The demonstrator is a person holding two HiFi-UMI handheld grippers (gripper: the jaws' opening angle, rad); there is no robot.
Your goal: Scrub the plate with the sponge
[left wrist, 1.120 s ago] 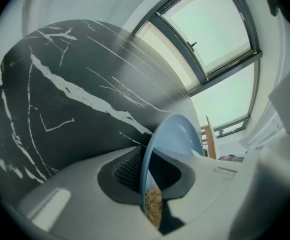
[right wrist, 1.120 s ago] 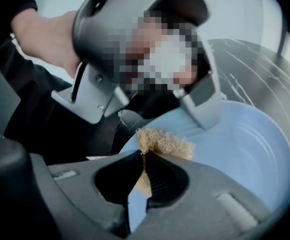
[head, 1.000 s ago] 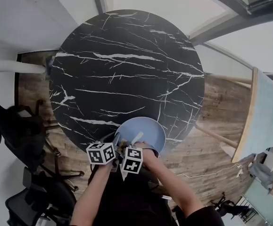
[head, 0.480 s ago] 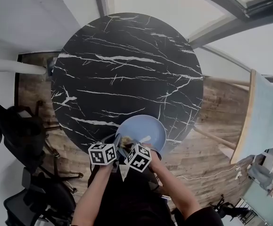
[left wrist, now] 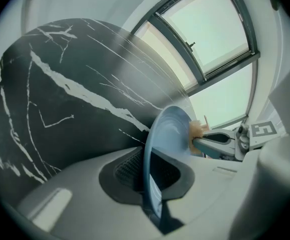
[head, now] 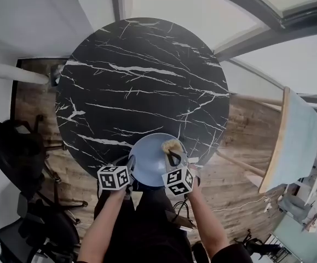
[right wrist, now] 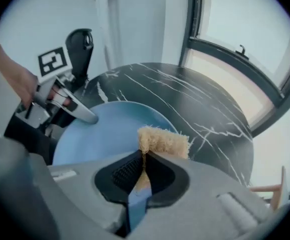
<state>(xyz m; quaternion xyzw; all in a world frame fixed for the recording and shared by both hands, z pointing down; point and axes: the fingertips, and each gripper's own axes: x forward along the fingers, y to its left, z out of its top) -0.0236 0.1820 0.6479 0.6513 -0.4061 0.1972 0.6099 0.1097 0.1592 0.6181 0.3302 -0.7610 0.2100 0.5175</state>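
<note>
A light blue plate is at the near edge of the round black marble table. My left gripper is shut on its left rim; in the left gripper view the plate stands edge-on between the jaws, which have just been closing a little on it. My right gripper is shut on a tan fibrous sponge at the plate's far right part. In the right gripper view the sponge sticks out past the jaws over the plate, with the left gripper across it.
Dark chairs stand on the wooden floor at the left. A light-topped table is at the right. Windows run beyond the marble table.
My right gripper has swung with the sponge from the plate's near left part, beside the left gripper, to its far right part. The left gripper has stayed on the rim.
</note>
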